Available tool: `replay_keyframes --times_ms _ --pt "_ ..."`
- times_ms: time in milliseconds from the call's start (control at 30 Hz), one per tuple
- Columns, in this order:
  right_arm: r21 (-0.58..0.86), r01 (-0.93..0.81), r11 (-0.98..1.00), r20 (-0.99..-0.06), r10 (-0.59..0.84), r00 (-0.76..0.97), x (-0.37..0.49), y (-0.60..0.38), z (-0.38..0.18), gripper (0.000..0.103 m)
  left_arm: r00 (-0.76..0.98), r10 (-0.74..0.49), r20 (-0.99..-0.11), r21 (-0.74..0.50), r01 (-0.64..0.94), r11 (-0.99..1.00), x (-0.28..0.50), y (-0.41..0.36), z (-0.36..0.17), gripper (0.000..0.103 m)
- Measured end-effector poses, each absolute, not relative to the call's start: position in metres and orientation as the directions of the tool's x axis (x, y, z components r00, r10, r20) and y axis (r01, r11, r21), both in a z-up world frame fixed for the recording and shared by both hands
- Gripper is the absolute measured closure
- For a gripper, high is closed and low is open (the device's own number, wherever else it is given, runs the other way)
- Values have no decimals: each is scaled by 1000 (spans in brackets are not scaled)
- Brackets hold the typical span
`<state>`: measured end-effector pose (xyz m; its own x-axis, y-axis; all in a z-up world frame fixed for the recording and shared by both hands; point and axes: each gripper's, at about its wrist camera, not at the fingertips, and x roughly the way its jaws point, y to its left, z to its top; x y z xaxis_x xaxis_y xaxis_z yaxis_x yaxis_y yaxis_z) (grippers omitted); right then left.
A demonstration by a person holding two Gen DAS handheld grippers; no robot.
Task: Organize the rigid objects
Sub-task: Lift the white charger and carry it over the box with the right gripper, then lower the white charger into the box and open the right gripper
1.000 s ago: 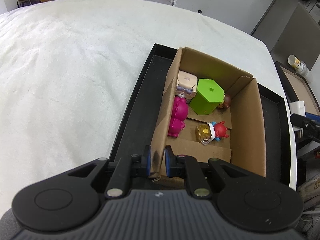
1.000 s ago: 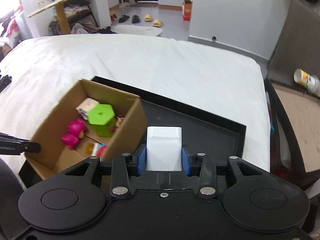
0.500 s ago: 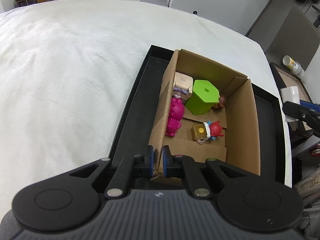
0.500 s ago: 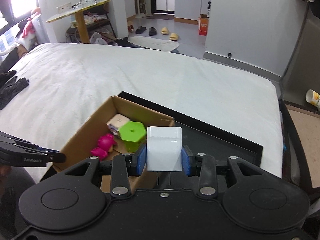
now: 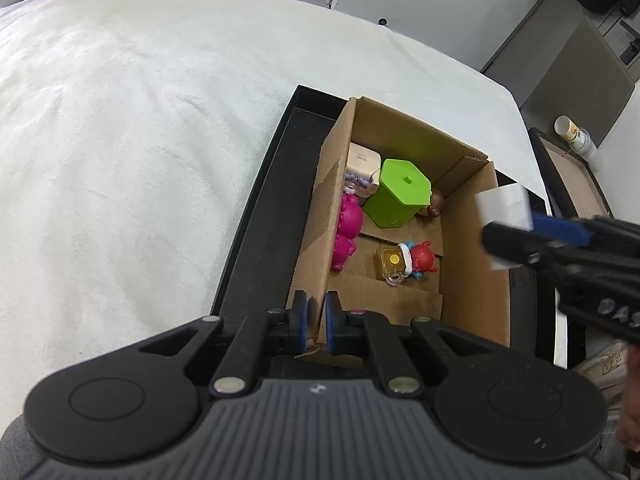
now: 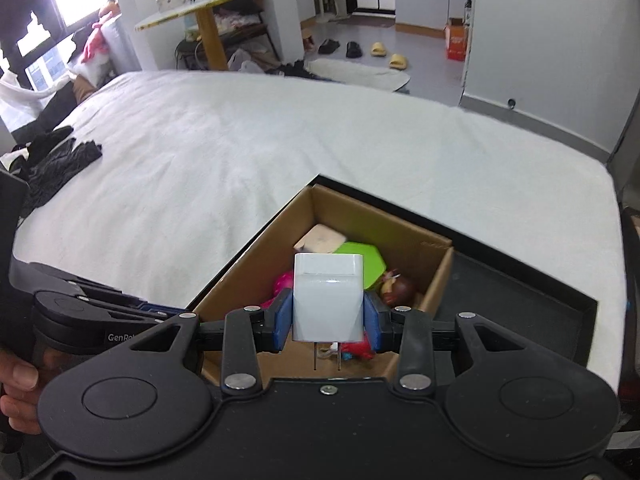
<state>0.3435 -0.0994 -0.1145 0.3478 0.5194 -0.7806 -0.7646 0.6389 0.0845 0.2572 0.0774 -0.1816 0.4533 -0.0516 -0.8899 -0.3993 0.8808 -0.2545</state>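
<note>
A white plug-in charger [image 6: 328, 292] sits between the blue pads of my right gripper [image 6: 328, 320], which is shut on it, prongs pointing back at the camera. It hangs over the open cardboard box [image 6: 360, 216]. The left wrist view shows the same charger [image 5: 502, 206] in the right gripper [image 5: 520, 232] above the box's right wall [image 5: 472, 288]. My left gripper [image 5: 316, 322] is shut on the box's near left wall. Inside lie a green hexagonal container [image 5: 400, 192], a pink figure [image 5: 348, 228], a red figure [image 5: 422, 258], a yellow padlock [image 5: 390, 262] and a beige case [image 5: 362, 160].
The box stands in a black tray [image 5: 260, 216] on a white bed cover [image 5: 140, 140]. Dark clothes [image 6: 52, 164] lie at the bed's far left. A cup [image 5: 572, 136] stands on a side table right of the bed. A person's hand [image 6: 16, 384] holds the left gripper.
My right gripper has carried the charger leftward from over the tray to above the box, coming into the left wrist view. The left gripper stays on the box wall.
</note>
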Motion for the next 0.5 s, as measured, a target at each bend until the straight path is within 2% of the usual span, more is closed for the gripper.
replay_keyframes --times_ms 500 --pt "203 -729 654 -854 482 195 350 -73 -161 66 473 -106 -874 -314 -385 868 253 89 -184 95"
